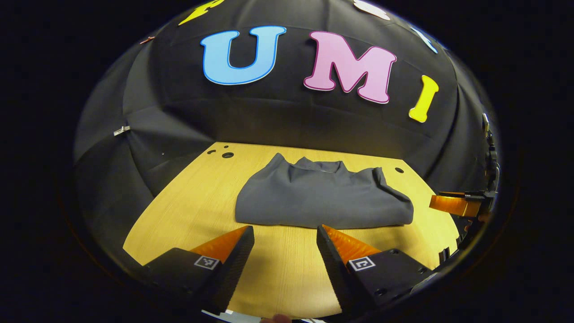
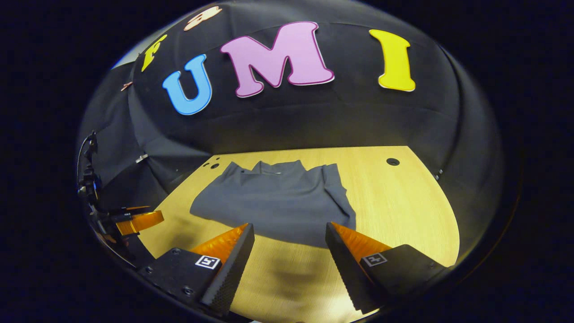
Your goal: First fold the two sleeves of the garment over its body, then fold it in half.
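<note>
The grey garment (image 1: pixel 323 197) is lying flat on the far half of the wooden table (image 1: pixel 188 211), collar toward the booth wall, already looking like a compact rectangle with a sleeve (image 2: pixel 336 193) folded in along its right side. Both the left gripper (image 1: pixel 284 251) and the right gripper (image 2: pixel 289 251) are hovering over the bare near tabletop with fingers spread apart, holding nothing. The cloth is looking thin, soft and light, so it is likely draping limply and sliding easily on the smooth wood; pinching the near hem (image 1: pixel 314 224) at both corners seems the surest hold, since a single grip would probably let it sag and bunch.
</note>
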The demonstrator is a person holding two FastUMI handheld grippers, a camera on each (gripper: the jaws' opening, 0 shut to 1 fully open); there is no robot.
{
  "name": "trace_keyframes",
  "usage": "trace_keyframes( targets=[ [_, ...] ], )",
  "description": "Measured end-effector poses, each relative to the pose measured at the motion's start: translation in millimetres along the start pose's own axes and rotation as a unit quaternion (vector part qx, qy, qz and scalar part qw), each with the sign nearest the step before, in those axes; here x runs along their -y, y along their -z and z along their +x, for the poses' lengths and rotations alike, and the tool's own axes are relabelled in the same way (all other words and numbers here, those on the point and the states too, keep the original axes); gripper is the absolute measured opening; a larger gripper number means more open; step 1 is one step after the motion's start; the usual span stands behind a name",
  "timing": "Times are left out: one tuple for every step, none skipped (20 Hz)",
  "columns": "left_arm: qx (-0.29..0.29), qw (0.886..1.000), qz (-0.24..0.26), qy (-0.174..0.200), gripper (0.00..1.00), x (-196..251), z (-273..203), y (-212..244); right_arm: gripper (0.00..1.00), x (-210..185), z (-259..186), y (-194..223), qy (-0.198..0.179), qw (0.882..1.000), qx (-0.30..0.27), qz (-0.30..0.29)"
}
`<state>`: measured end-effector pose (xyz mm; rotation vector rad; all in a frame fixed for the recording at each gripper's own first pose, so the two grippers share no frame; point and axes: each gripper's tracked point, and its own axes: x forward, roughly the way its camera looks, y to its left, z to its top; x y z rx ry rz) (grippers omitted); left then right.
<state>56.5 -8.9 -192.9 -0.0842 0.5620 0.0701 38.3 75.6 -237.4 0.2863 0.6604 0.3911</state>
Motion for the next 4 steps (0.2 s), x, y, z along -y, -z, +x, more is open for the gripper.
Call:
trace_keyframes(
  targets=[
    [-0.003, 1.0, 0.0, -0.006, 0.89, -1.4, -2.7, 3.7, 0.99, -3.0, -2.2, 2.5, -0.005, 1.0, -0.003, -0.003],
    [-0.003, 1.0, -0.001, -0.007, 0.89, -0.7, -3.8, 4.9, 0.99, -6.8, -5.7, 2.2, -0.009, 1.0, 0.0, -0.002],
    [-0.002, 1.0, -0.002, -0.005, 0.89, 0.6, -4.2, 5.5, 0.99, -9.6, -8.1, 1.8, -0.01, 1.0, 0.003, -0.003],
    [-0.001, 1.0, -0.001, -0.001, 0.89, 1.8, -4.7, 5.6, 0.98, -11.7, -10.2, 2.3, -0.01, 1.0, 0.007, -0.007]
  ],
)
